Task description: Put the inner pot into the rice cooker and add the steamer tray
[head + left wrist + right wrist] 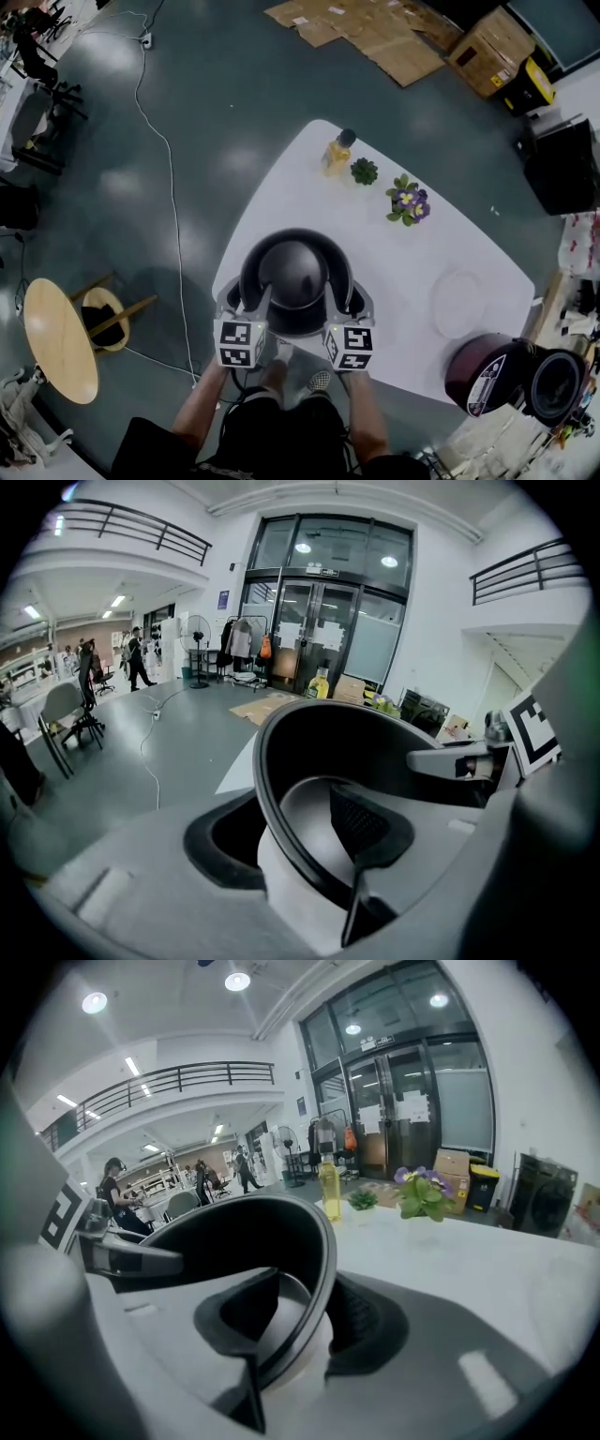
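Note:
The dark inner pot (295, 272) stands on the white table (375, 225) at its near edge, right in front of me. My left gripper (249, 302) is shut on the pot's left rim, one pad inside the wall and one outside (300, 841). On the opposite rim my right gripper (343, 304) is shut the same way (300, 1316). The maroon rice cooker (492, 370) sits at the table's near right corner with its lid (555, 382) swung open. A pale round steamer tray (459, 302) lies flat on the table between pot and cooker.
At the table's far end stand a yellow bottle (336, 152), a small green plant (364, 171) and a pot of purple flowers (408, 202). A round wooden stool (61, 337) is on the floor to the left, near a white cable (159, 141).

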### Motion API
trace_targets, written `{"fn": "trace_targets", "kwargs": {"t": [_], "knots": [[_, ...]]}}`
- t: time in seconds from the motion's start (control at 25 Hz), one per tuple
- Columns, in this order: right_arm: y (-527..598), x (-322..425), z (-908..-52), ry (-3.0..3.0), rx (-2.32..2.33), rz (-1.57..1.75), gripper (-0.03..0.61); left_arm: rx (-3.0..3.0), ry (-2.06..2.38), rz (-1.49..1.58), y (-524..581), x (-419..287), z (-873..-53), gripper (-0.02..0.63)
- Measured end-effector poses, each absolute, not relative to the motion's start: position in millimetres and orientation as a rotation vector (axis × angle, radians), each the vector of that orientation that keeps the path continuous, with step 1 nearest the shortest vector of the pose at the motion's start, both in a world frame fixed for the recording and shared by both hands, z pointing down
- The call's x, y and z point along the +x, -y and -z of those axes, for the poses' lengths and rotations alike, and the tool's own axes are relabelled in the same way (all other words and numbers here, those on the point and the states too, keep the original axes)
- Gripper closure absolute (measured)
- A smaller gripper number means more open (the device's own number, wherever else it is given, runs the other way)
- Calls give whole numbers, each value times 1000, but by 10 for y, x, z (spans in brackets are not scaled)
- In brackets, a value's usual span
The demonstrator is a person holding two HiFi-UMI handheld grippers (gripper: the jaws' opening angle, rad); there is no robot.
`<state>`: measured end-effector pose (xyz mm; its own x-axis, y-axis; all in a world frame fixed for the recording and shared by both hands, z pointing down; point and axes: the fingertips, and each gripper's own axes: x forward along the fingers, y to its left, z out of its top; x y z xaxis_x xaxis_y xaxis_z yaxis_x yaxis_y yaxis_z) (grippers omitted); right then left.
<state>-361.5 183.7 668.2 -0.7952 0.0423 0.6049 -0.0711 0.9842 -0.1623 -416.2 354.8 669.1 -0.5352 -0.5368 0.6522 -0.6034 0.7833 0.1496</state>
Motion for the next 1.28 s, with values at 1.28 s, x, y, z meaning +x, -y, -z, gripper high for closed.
{"fn": "trace_targets", "kwargs": {"t": [1.28], "knots": [[-1075,-2695,-5341,2706,554,-155,557,974,2540,-227,-2940,-3828,-5379,560]]}}
